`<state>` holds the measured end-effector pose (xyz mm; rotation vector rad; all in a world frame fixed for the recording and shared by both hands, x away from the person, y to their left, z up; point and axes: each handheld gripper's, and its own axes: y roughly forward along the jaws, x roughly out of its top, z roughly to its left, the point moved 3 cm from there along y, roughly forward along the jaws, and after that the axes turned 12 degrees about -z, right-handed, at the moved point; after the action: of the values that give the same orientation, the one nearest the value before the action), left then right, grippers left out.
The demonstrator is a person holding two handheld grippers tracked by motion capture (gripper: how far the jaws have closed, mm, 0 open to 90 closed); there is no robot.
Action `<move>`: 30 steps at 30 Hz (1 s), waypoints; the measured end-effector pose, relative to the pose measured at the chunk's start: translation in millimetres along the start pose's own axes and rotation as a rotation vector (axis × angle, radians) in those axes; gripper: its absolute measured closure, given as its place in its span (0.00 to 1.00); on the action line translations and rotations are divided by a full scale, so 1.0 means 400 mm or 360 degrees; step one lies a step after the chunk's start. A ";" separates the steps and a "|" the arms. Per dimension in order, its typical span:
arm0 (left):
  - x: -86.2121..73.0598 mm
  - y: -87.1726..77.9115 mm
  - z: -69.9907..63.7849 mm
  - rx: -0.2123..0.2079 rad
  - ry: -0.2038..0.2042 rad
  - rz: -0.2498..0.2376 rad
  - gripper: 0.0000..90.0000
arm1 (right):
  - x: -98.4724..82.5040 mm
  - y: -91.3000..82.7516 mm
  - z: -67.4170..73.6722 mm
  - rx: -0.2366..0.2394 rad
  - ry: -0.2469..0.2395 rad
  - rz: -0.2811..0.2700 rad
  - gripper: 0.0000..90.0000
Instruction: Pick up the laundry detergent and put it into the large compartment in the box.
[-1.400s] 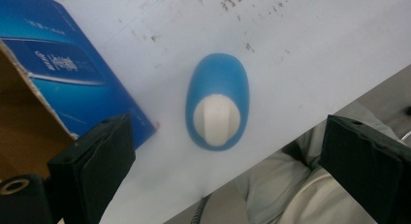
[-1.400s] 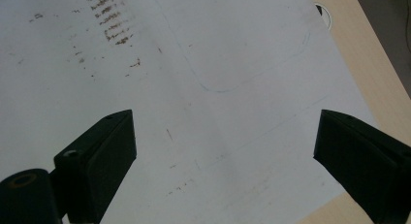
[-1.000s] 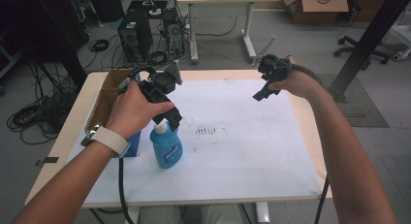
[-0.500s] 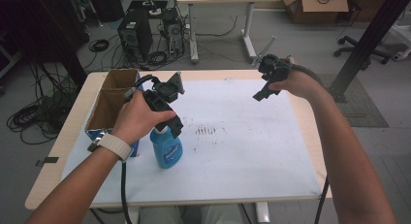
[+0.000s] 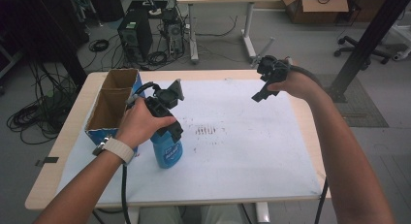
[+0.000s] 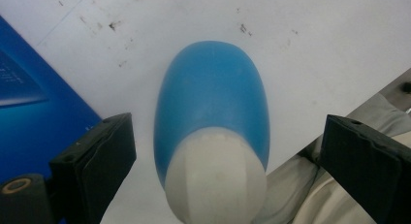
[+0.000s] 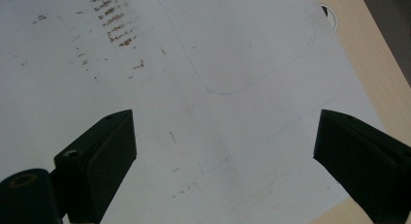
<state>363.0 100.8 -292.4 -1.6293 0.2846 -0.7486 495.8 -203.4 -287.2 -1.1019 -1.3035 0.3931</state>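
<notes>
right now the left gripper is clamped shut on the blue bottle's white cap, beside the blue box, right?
Not quite. The left gripper is open: in the left gripper view its jaws stand wide on either side of the blue bottle, clear of the white cap. The bottle does stand beside the blue box.

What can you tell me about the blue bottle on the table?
The blue bottle looks like smooth plastic, with a rounded body, a label on its front and a white cap. It stands upright on the white sheet, just right of the blue cardboard box. The left tongs hang over its top, jaws wide apart on either side, not touching it.
</notes>
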 end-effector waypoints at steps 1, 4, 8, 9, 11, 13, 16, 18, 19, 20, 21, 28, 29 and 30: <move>-0.001 0.006 0.001 0.0011 -0.0009 0.0002 0.07 | -0.001 0.000 0.000 0.0001 -0.0001 0.0002 0.09; -0.002 0.011 0.002 0.0015 -0.0012 0.0013 0.07 | -0.002 0.001 0.000 0.0002 -0.0003 0.0005 0.09; -0.007 0.021 0.004 0.0023 -0.0011 0.0026 0.07 | -0.003 0.001 -0.001 0.0000 0.0001 0.0006 0.09; -0.009 0.025 0.003 0.0018 -0.0018 0.0025 0.07 | -0.003 0.001 -0.001 0.0001 0.0001 0.0007 0.09; -0.010 0.029 0.003 0.0020 -0.0020 0.0029 0.07 | -0.003 0.002 -0.001 0.0001 0.0001 0.0007 0.09; -0.012 0.033 0.004 0.0018 -0.0020 0.0032 0.08 | -0.003 0.003 0.001 0.0001 0.0007 0.0011 0.09; -0.012 0.035 0.006 0.0013 -0.0022 0.0039 0.08 | -0.001 0.004 0.001 0.0005 0.0000 0.0002 0.09; -0.012 0.035 0.006 0.0012 -0.0017 0.0039 0.08 | -0.001 0.003 0.001 0.0003 -0.0001 0.0001 0.09; -0.012 0.035 0.006 0.0011 -0.0019 0.0038 0.08 | -0.001 0.002 0.000 0.0002 0.0002 0.0001 0.09; -0.012 0.035 0.006 0.0011 -0.0016 0.0039 0.08 | -0.002 0.002 0.000 0.0001 0.0003 0.0005 0.09; -0.012 0.035 0.006 0.0012 -0.0016 0.0039 0.08 | -0.002 0.002 0.000 0.0001 0.0003 0.0005 0.09; -0.011 0.039 0.007 0.0013 -0.0020 0.0036 0.15 | -0.005 0.001 -0.001 -0.0002 0.0008 0.0011 0.09; -0.010 0.038 0.007 0.0013 -0.0025 0.0028 0.16 | -0.005 0.001 -0.002 -0.0003 0.0004 0.0008 0.09; -0.010 0.038 0.007 0.0013 -0.0025 0.0028 0.18 | -0.005 0.001 -0.002 -0.0003 0.0004 0.0008 0.09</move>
<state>365.0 102.0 -308.3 -1.6222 0.2835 -0.7225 496.2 -205.0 -288.6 -1.1070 -1.2992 0.3943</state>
